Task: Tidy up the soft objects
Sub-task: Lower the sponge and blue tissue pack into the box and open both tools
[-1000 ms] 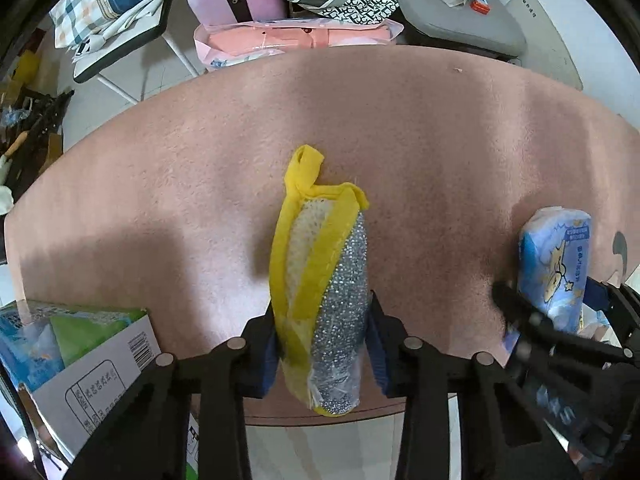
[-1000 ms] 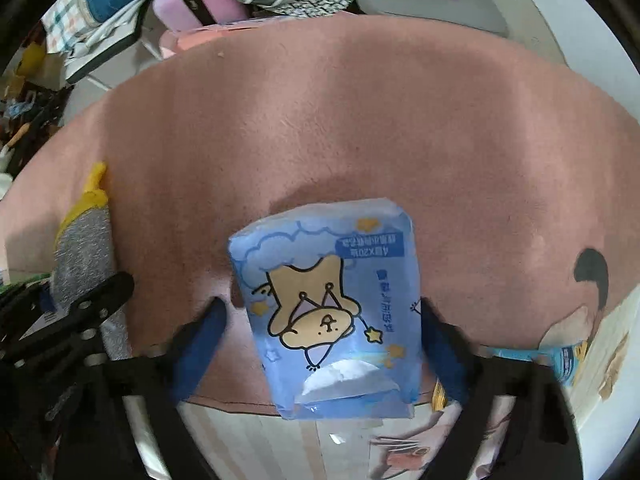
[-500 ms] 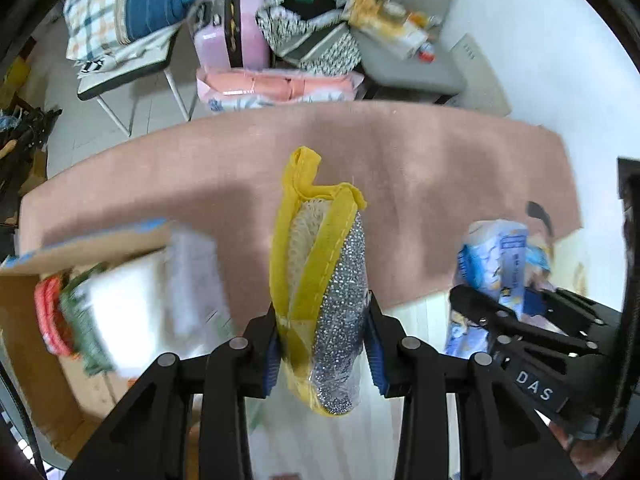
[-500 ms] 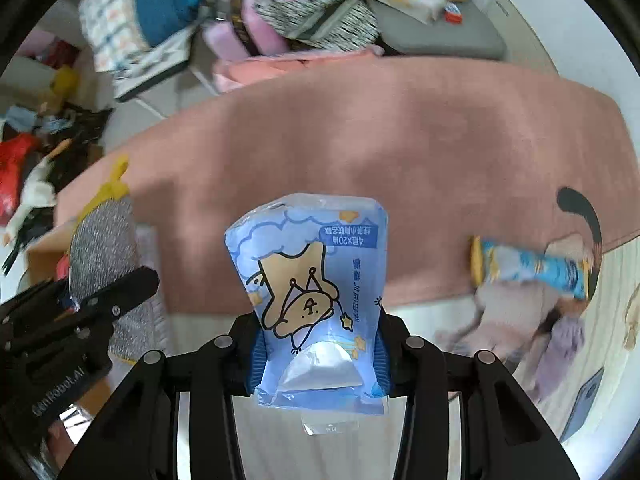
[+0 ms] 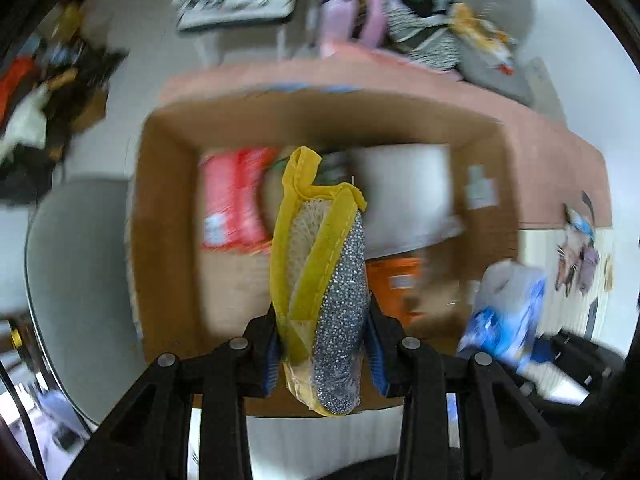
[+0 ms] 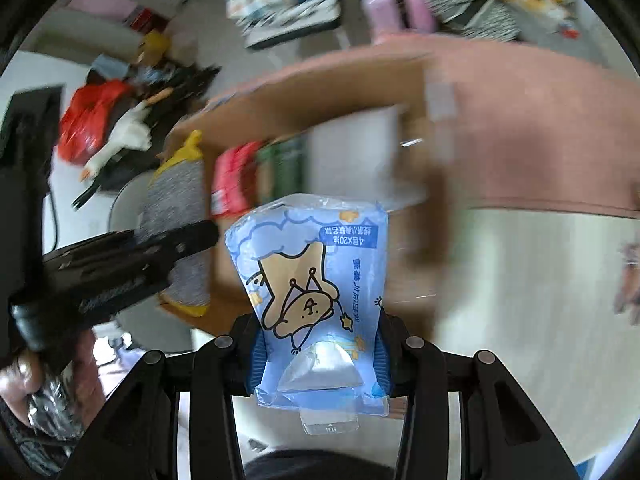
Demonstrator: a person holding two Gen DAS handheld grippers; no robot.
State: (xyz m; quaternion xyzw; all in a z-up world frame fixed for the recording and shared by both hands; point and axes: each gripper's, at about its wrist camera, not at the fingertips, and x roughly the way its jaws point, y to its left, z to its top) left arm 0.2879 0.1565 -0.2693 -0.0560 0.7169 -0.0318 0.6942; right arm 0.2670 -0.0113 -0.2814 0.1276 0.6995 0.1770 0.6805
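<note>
My left gripper (image 5: pixel 324 344) is shut on a yellow-and-silver scrub sponge (image 5: pixel 320 280) and holds it above an open cardboard box (image 5: pixel 160 216). My right gripper (image 6: pixel 318 354) is shut on a blue tissue pack with a cartoon bear (image 6: pixel 316 276), held near the box's right front edge (image 6: pixel 320 104). The tissue pack also shows at the lower right of the left wrist view (image 5: pixel 508 312), and the sponge at the left of the right wrist view (image 6: pixel 176 216). Both views are motion-blurred.
The box holds a red packet (image 5: pixel 236 208), a white item (image 5: pixel 404 188) and an orange item (image 5: pixel 394 284). A pink rug (image 6: pixel 540 128) lies behind it. A grey round seat (image 5: pixel 76 276) is at the left. Chairs and bags stand at the back.
Both grippers have lifted off the pink rug and swung left with their objects. The cardboard box has come from the left edge to the middle of the left view.
</note>
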